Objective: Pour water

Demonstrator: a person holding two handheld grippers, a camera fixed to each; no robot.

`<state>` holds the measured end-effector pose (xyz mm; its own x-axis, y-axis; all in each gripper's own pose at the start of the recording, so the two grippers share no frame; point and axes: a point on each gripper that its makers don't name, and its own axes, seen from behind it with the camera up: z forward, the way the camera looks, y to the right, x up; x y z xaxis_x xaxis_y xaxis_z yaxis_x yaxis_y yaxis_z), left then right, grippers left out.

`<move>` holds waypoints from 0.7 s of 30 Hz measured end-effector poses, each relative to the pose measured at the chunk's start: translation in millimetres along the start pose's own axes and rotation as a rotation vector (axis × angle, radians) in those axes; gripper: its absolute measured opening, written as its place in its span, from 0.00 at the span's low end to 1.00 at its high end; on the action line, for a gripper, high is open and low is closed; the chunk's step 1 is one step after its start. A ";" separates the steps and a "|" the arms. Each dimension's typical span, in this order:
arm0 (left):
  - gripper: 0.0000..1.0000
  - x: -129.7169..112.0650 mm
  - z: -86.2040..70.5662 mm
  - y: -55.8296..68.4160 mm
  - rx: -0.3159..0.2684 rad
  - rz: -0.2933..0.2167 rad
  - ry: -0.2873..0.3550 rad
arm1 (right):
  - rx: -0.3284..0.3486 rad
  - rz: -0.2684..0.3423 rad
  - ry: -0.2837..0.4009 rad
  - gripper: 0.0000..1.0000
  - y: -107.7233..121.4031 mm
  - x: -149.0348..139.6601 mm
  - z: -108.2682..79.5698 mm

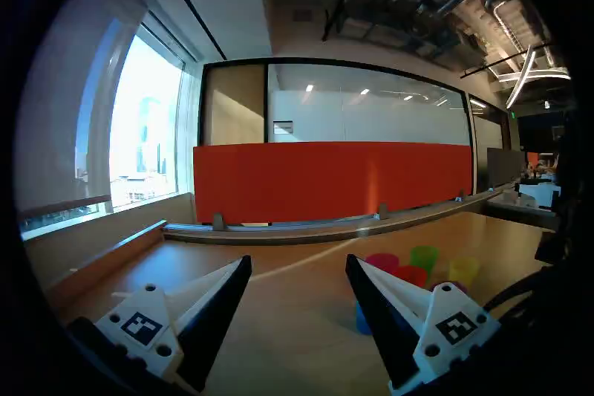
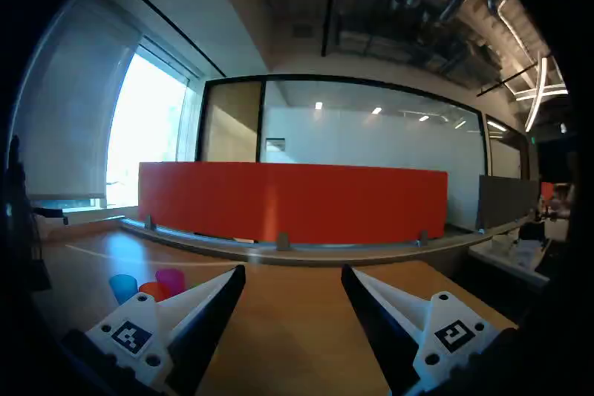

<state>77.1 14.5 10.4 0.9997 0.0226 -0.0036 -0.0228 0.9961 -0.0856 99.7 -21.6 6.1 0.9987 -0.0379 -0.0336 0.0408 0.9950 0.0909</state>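
So the colored cups [image 1: 410,275] are sitting bunched on the wooden table [image 1: 297,336], just ahead of the left gripper [image 1: 297,258] and partly hiding behind its right finger. That gripper is hanging wide open, gripping nothing. The right gripper [image 2: 292,269] is gaping empty too, cups peeking past its left finger. An orange divider [image 1: 334,180] is standing behind.

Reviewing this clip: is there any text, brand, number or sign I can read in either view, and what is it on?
No text can be read in either view.
Black-and-white square markers on the fingers of the left tool and the right tool: coded patterns, no letters.
Small plaque on the glass wall: too small to read.
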 end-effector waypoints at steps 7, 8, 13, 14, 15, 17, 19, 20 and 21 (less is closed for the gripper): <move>0.94 9.2 0.8 0.5 0.002 0.016 0.008 | 0.006 0.010 0.013 1.00 0.6 8.3 -0.1; 0.94 10.6 1.0 0.4 0.003 0.015 0.007 | 0.007 0.011 0.013 1.00 0.8 8.9 0.2; 0.94 19.6 3.0 0.7 0.005 0.002 0.009 | 0.012 0.015 0.011 1.00 1.3 12.1 1.1; 0.94 21.8 3.5 1.0 0.005 -0.003 0.010 | 0.013 0.016 0.010 1.00 1.4 13.2 1.2; 0.94 23.8 4.0 1.3 0.004 -0.007 0.010 | 0.014 0.017 0.009 1.00 1.4 14.2 1.4; 0.94 28.1 5.3 1.7 0.002 -0.011 0.011 | 0.016 0.019 0.006 1.00 1.5 16.7 2.0; 0.94 33.0 7.0 1.8 0.000 -0.013 0.010 | 0.017 0.020 0.004 1.00 1.6 19.9 2.9; 0.94 36.1 8.2 1.9 -0.001 -0.013 0.010 | 0.017 0.020 0.003 1.00 1.6 22.0 3.5; 0.94 39.0 9.2 1.9 -0.002 -0.013 0.009 | 0.017 0.020 0.002 1.00 1.5 24.0 4.1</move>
<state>116.0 18.1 19.3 0.9999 0.0090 -0.0119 -0.0100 0.9961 -0.0878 123.9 -21.3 9.6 0.9993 -0.0177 -0.0338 0.0213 0.9938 0.1088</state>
